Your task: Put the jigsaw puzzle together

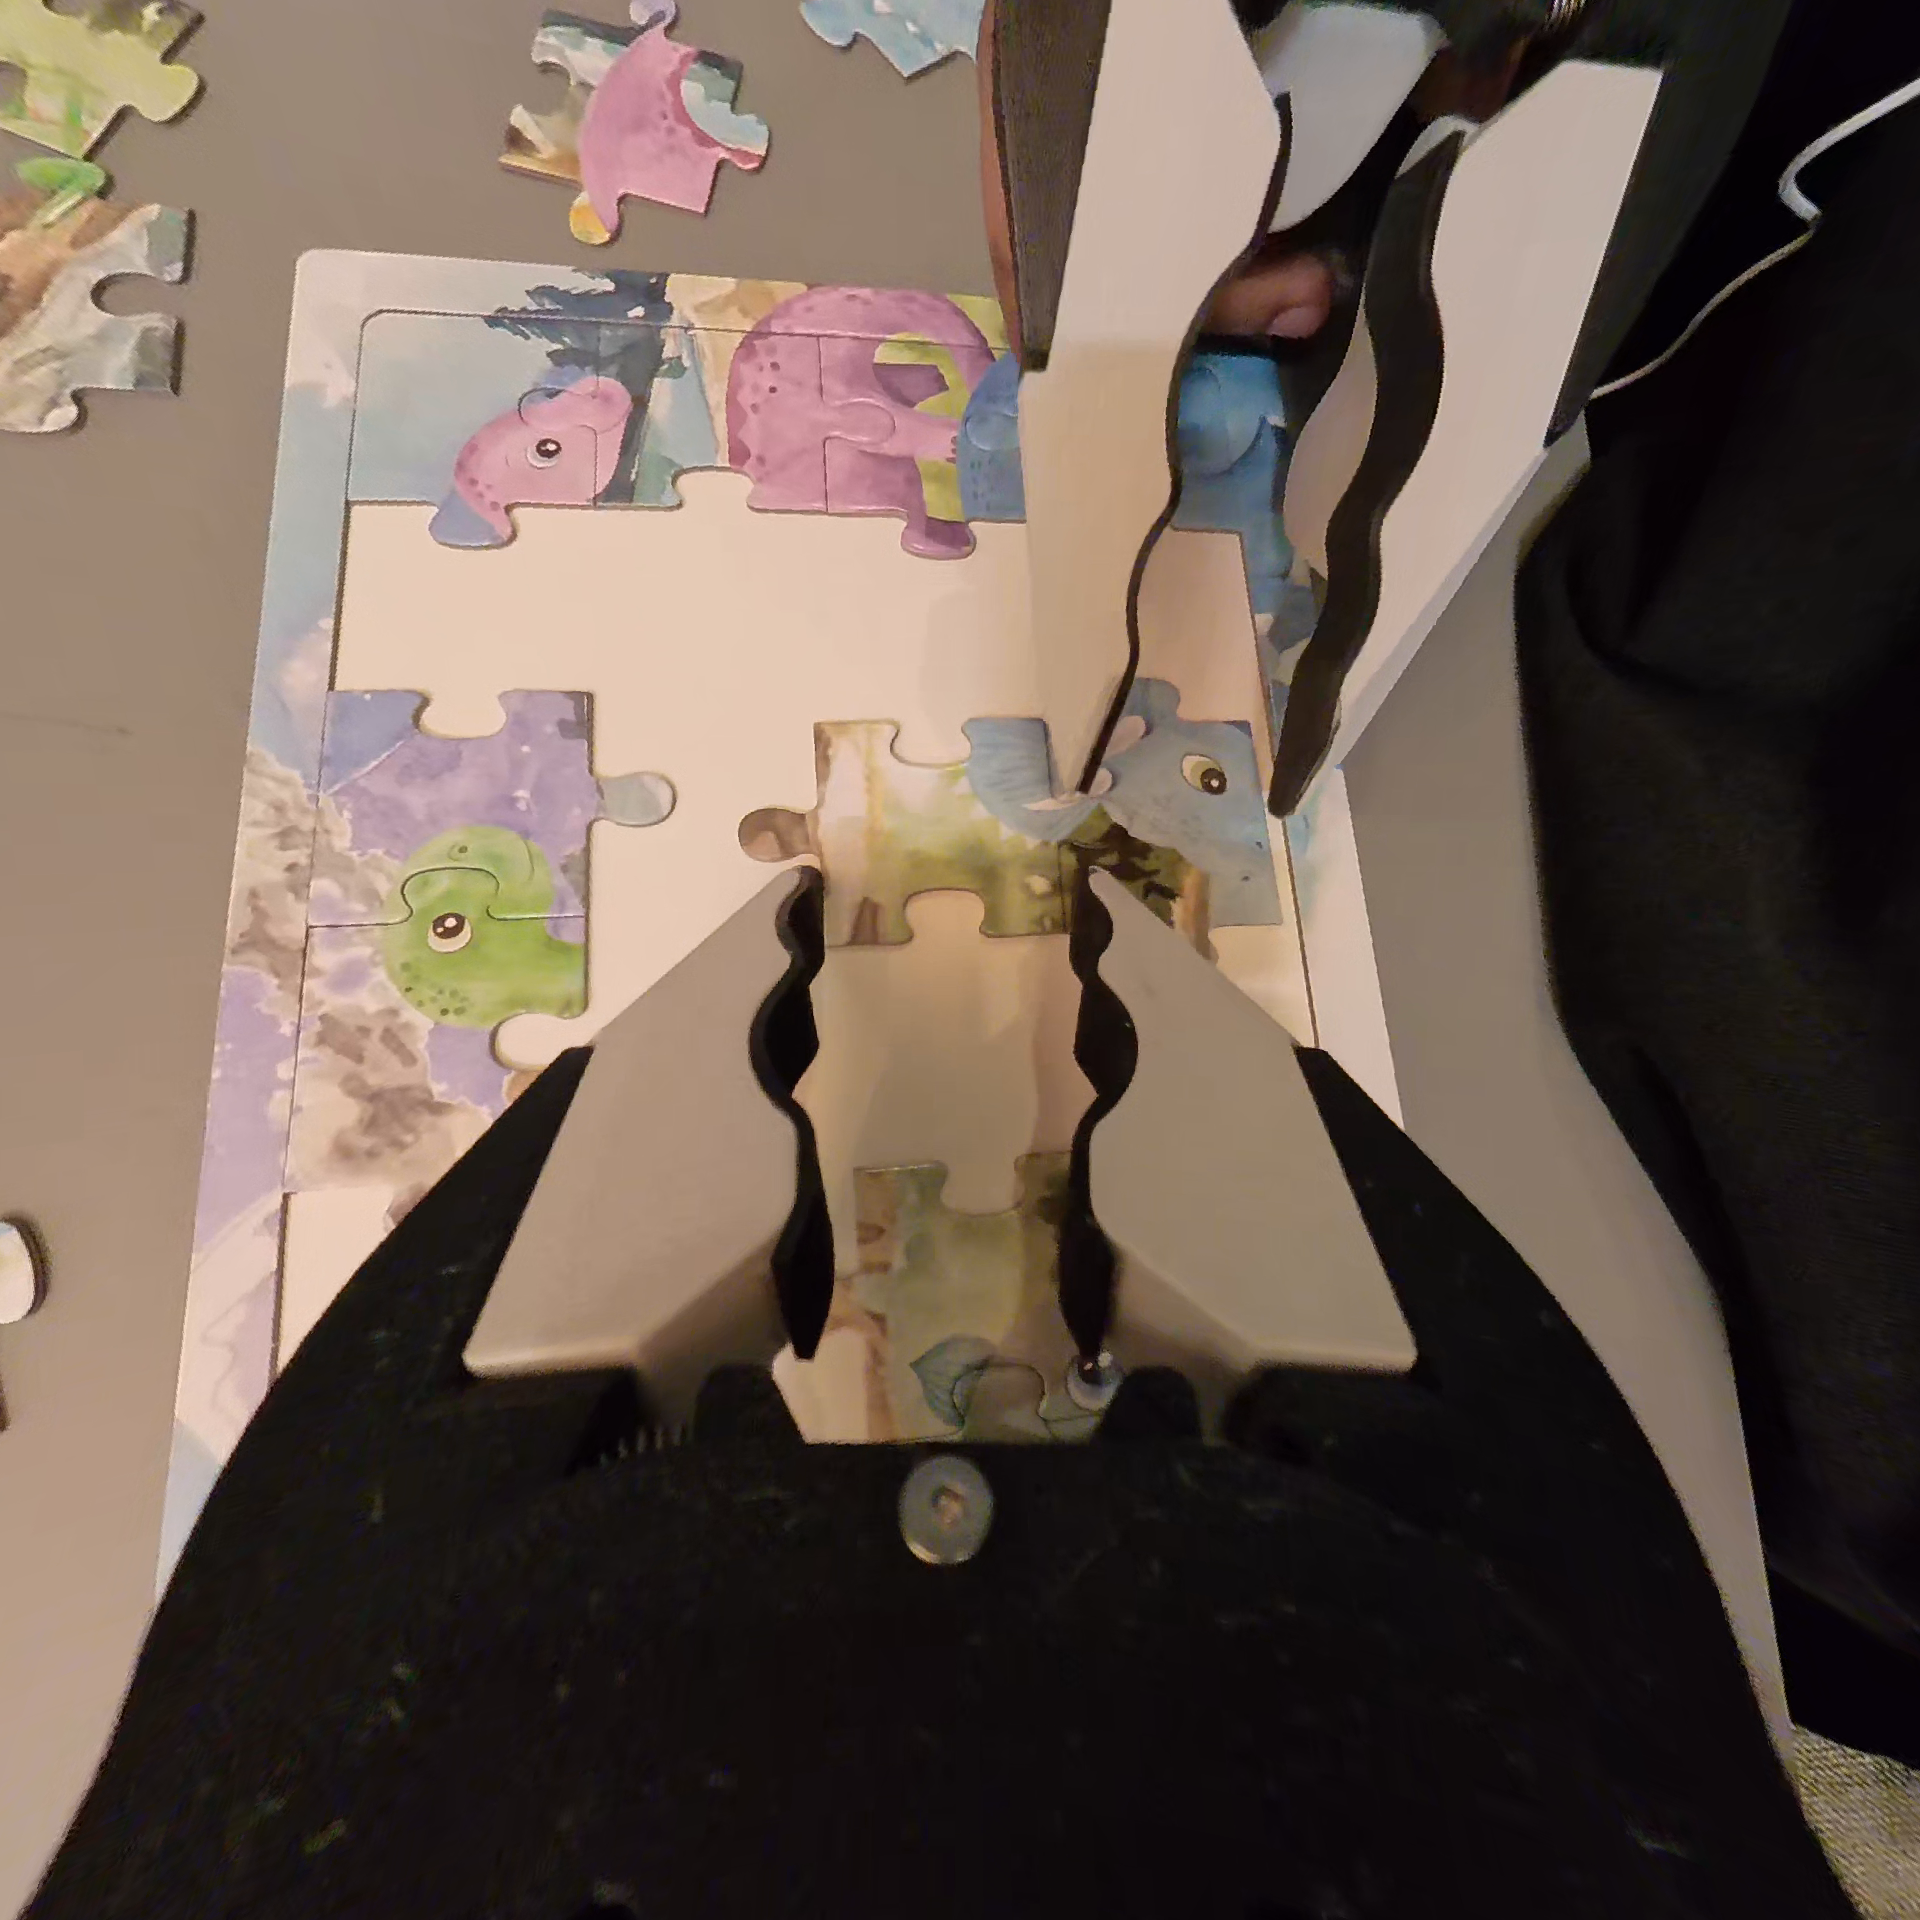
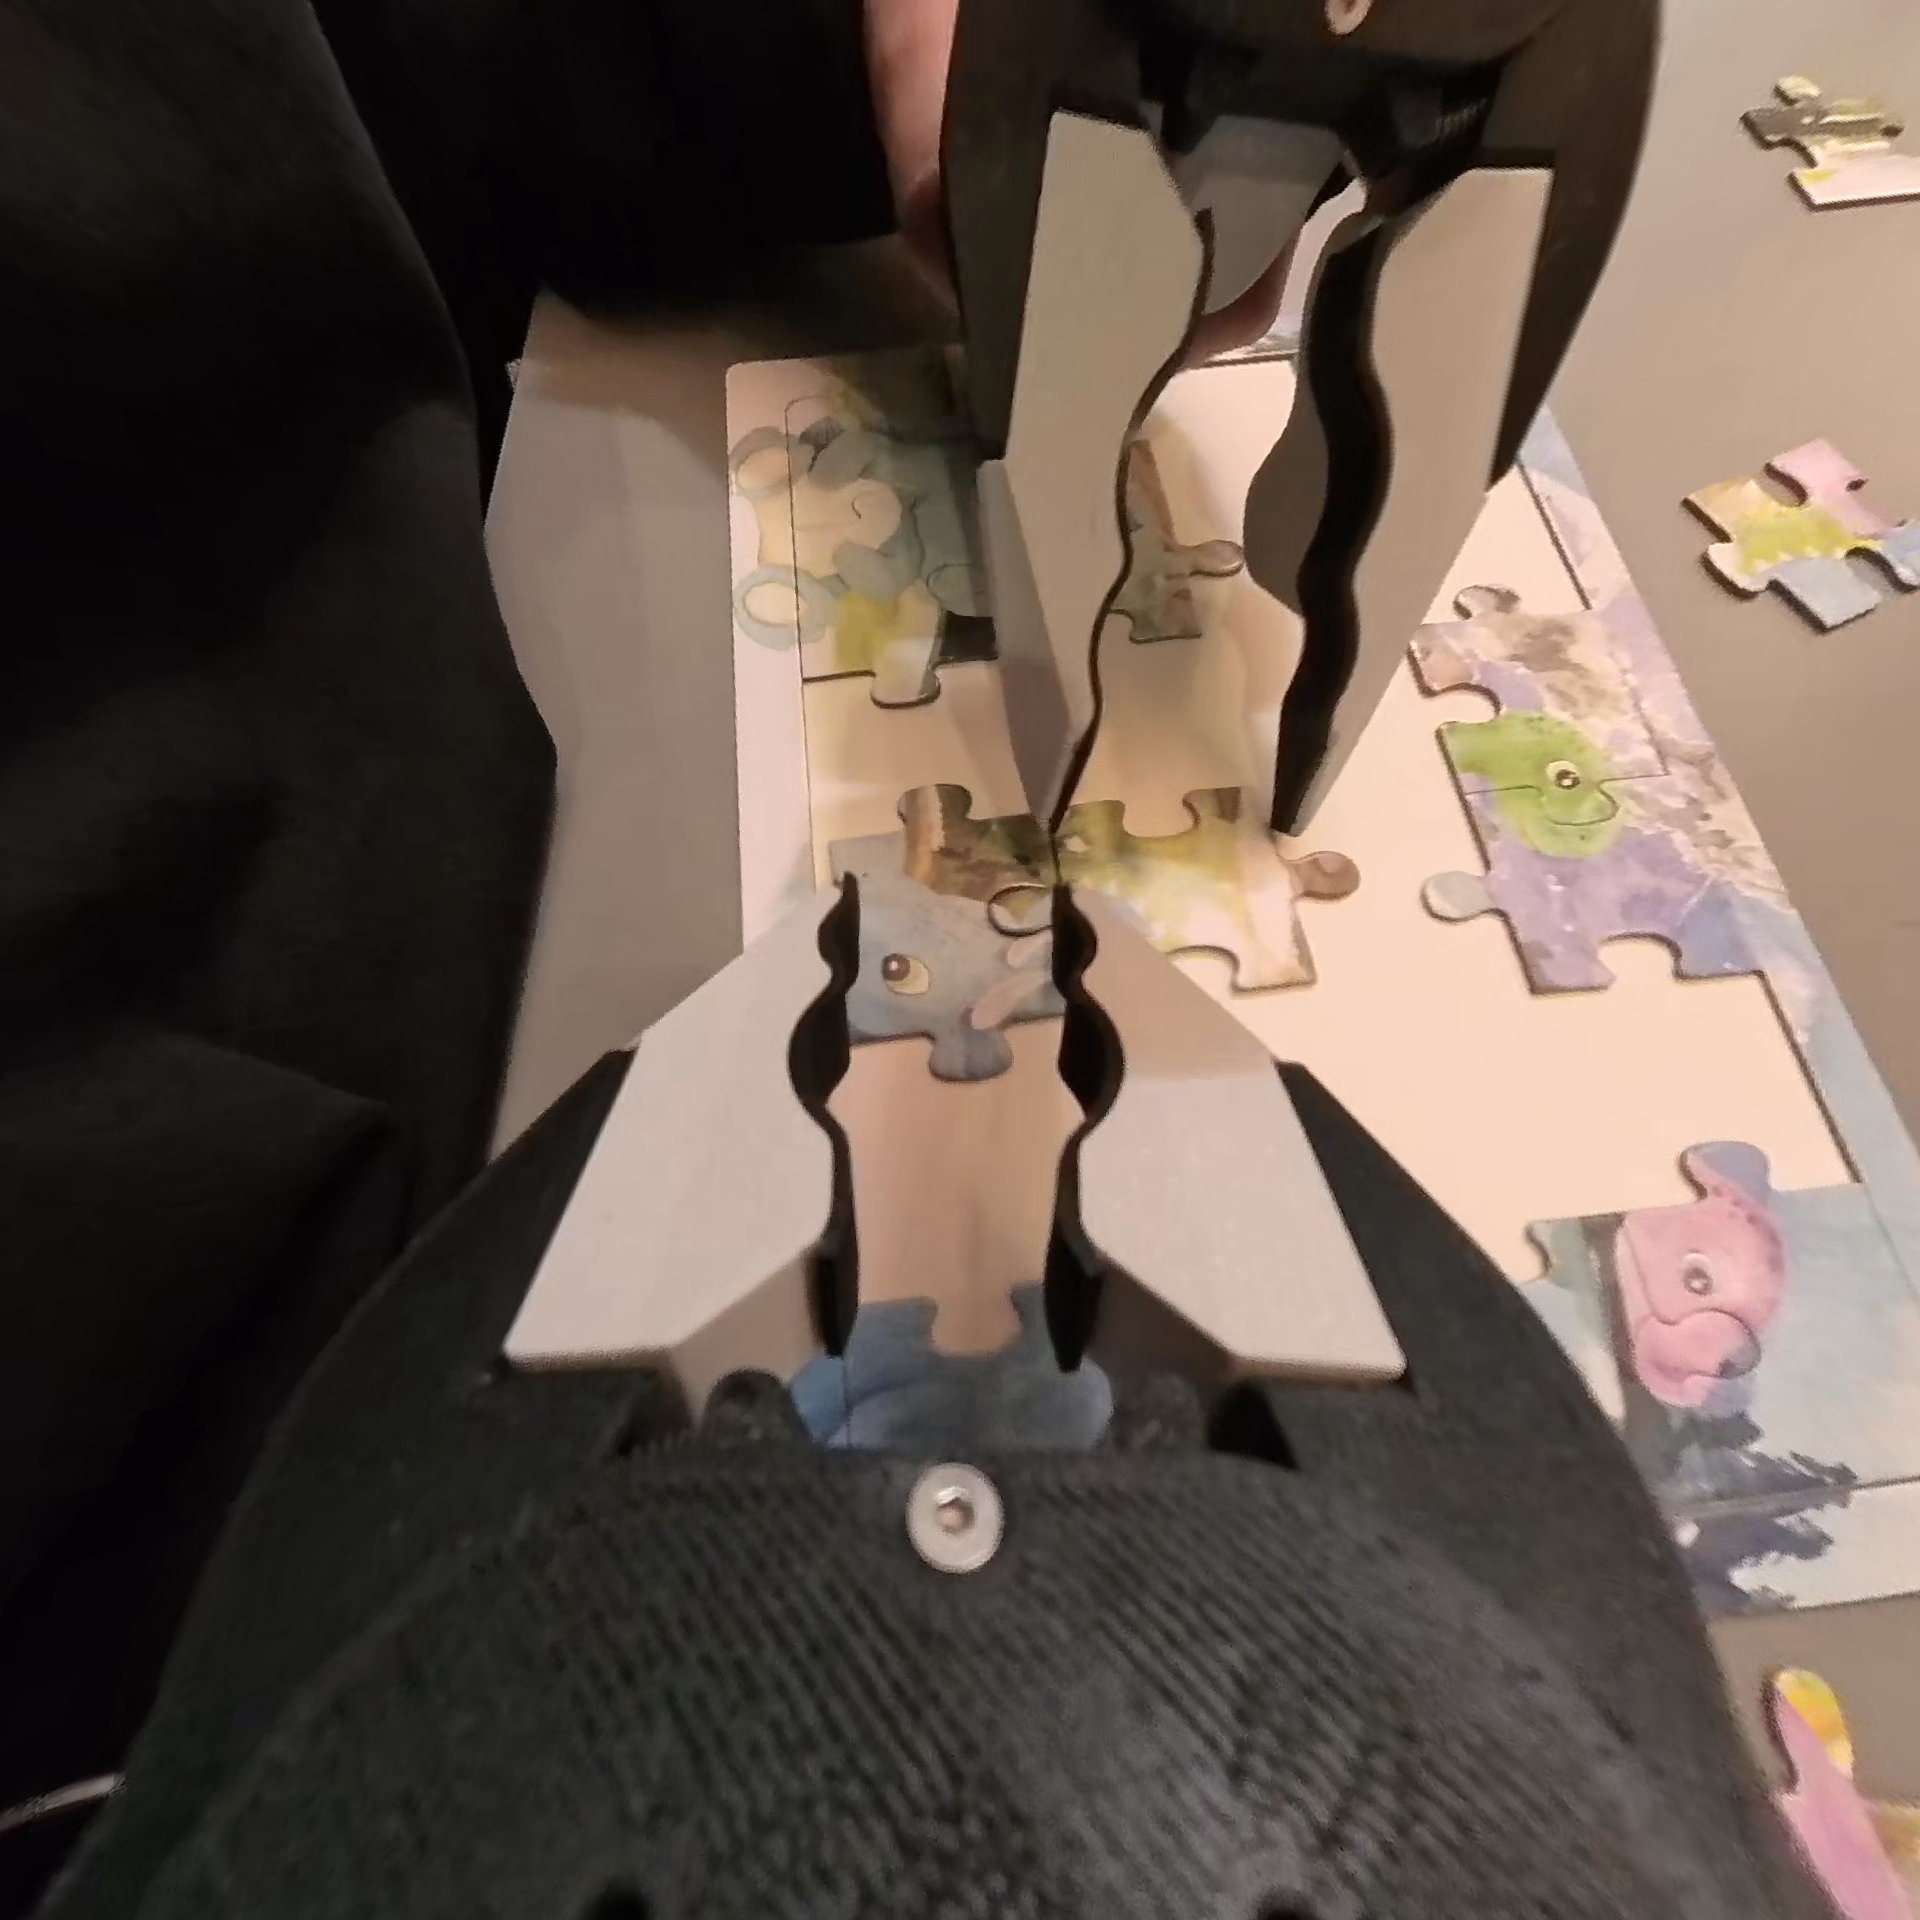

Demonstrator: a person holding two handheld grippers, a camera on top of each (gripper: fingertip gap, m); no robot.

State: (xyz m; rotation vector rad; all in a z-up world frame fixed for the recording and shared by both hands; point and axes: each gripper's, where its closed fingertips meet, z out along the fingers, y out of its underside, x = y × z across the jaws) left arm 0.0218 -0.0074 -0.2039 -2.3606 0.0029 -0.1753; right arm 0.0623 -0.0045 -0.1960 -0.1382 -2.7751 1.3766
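While both grippers — left gripper (image 1: 945, 883), right gripper (image 2: 951, 894) — stand open and empty over the blue dinosaur piece (image 1: 1174, 800), the puzzle tray (image 1: 312, 644) is half filled; loose pieces (image 1: 644, 114) wait at eleven o'clock.

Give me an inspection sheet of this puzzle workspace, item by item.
Surface: dark grey table.
Job's things: puzzle tray partly filled; blue dinosaur piece joined to the pale green piece mid-tray.
Clutter: loose pieces lie off the tray.
Grippers: left gripper and right gripper both open, tips down on those two pieces.
Cables: nothing seen.
Surroundings: black clothing at the tray's edge.
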